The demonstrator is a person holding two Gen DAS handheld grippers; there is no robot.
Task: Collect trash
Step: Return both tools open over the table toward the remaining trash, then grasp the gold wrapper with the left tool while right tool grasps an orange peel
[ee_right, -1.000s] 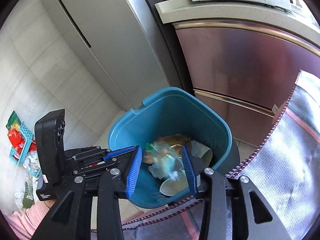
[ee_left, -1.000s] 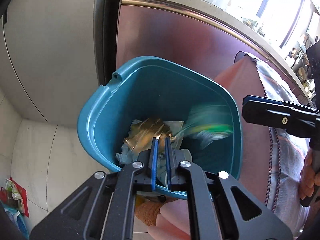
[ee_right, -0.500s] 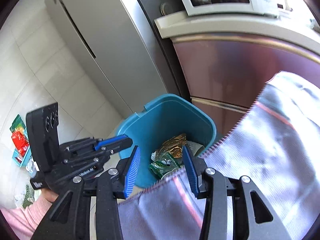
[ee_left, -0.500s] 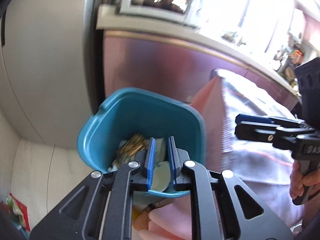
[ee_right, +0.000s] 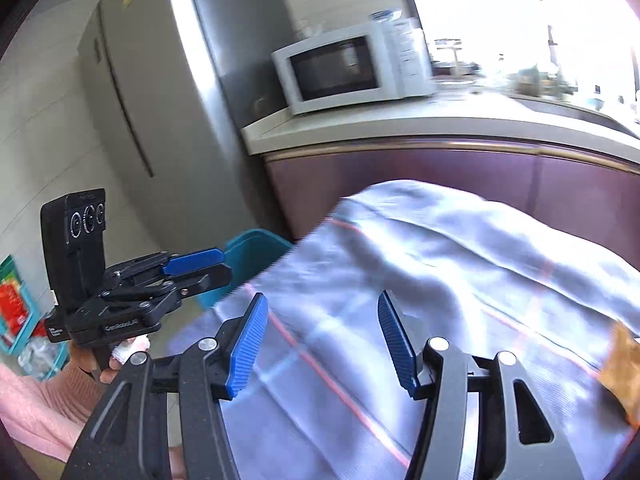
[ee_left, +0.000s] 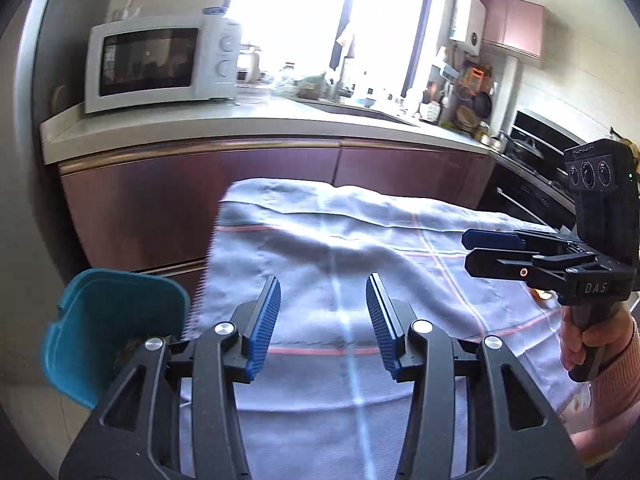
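A: Where's the bin?

B: The teal bin [ee_left: 108,328] sits on the floor at about eight o'clock in the left wrist view, just beside the hanging edge of the white tablecloth [ee_left: 360,248]. In the right wrist view only a sliver of it [ee_right: 256,248] shows at nine o'clock, between the cloth's corner and the left gripper.

A: What's in it?

B: Something dark and crumpled low inside, right above the gripper frame. Too blurred and cut off to name.

A: And the grippers?

B: The left gripper [ee_left: 323,320] has its blue pads spread wide, nothing between them, only cloth beyond. The right gripper [ee_right: 322,346] is the same, jaws well apart and empty, over the cloth. From the side each looks nearly closed in the other's view, but that's just the angle.

A: Any trash on the table?

B: An orange-brown scrap [ee_right: 620,372] at three o'clock in the right view, cut off by the frame edge. The left view shows a small orange bit [ee_left: 541,294] half hidden under the right gripper.

A: Background?

B: A white microwave [ee_left: 160,62] on the counter at eleven o'clock; the window behind is blown out.
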